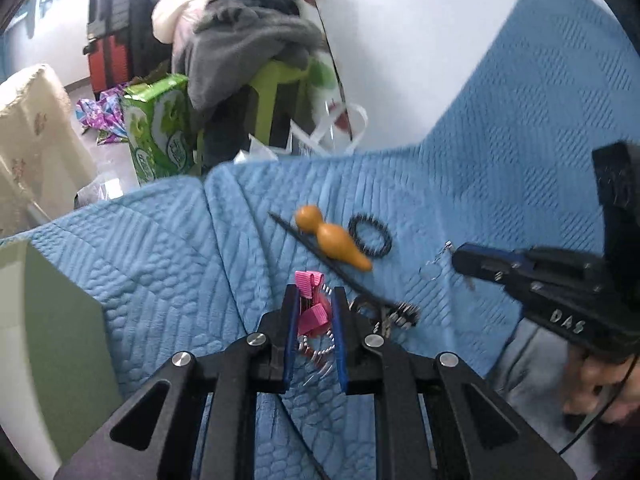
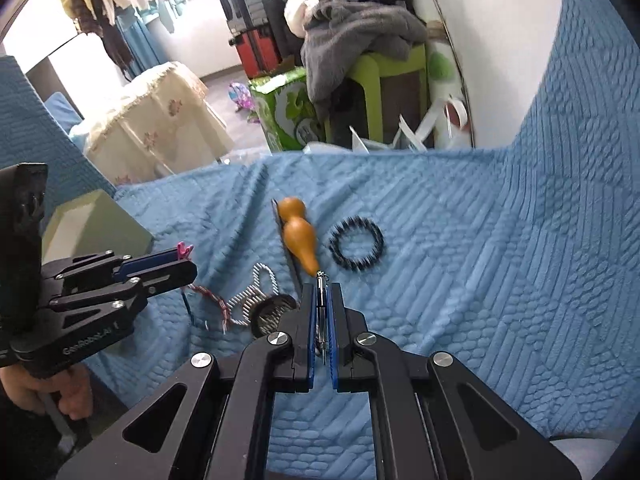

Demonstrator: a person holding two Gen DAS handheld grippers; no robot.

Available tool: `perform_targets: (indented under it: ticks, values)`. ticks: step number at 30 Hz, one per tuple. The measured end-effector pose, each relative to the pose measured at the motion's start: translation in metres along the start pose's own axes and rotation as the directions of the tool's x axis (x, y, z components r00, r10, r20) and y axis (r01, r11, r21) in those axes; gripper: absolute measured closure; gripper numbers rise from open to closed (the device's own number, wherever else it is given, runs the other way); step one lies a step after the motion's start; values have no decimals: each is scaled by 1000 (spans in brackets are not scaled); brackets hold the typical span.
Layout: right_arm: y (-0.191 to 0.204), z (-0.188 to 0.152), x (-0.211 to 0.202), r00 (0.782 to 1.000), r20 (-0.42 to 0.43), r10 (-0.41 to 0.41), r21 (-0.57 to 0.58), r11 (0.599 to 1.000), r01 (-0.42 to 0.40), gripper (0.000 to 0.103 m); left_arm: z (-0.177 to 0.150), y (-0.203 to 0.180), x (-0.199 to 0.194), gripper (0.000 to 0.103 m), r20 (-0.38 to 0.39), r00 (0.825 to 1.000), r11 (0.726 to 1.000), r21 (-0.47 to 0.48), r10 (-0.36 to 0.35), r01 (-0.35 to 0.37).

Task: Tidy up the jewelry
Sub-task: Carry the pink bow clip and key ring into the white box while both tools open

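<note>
Blue quilted cover [image 2: 460, 240] as work surface. Left gripper [image 1: 314, 300] clamped on pink ribbon hair clip [image 1: 310, 308]; right gripper [image 2: 320, 300] clenched on thin metal keychain piece [image 2: 321, 312]. Orange gourd pendant [image 2: 298, 236] beside black beaded bracelet [image 2: 356, 245], both beyond the tips.

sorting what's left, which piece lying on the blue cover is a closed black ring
The black beaded bracelet, lying flat just right of the orange gourd-shaped wooden pendant. It alone forms a dark closed loop; the gourd is solid.

Black gripper [image 1: 314, 308] frames with blue jaws, silver screws and white lettering.
</note>
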State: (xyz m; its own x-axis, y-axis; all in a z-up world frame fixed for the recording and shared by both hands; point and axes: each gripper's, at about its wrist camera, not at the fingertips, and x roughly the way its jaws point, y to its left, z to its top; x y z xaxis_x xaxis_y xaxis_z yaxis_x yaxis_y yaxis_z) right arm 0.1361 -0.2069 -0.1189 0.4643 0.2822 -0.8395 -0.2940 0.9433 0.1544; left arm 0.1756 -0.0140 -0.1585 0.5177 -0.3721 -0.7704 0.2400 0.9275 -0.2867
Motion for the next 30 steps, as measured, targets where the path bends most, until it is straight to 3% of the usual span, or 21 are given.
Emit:
perform_targets:
  ticks: [9,14,23,30]
  values:
    - [48,44,-48,991,124,43,-56,998,-36,100,34,16,-74,88,116,993,998,-62,-21,28]
    - [79,63,-68,982,173,73,-84,995,-59,100,43,38,-121,88,175,984,996,-89,29,-13]
    - [143,66,-64,972,196,133,-117,987,-112,100,17,91,-172,88,202,972,981,-173,118,-83]
    - [189,44,-36,974,145,176,-145,977,-155,100,-21,131,-175,88,175,970,958,-261,169,-120]
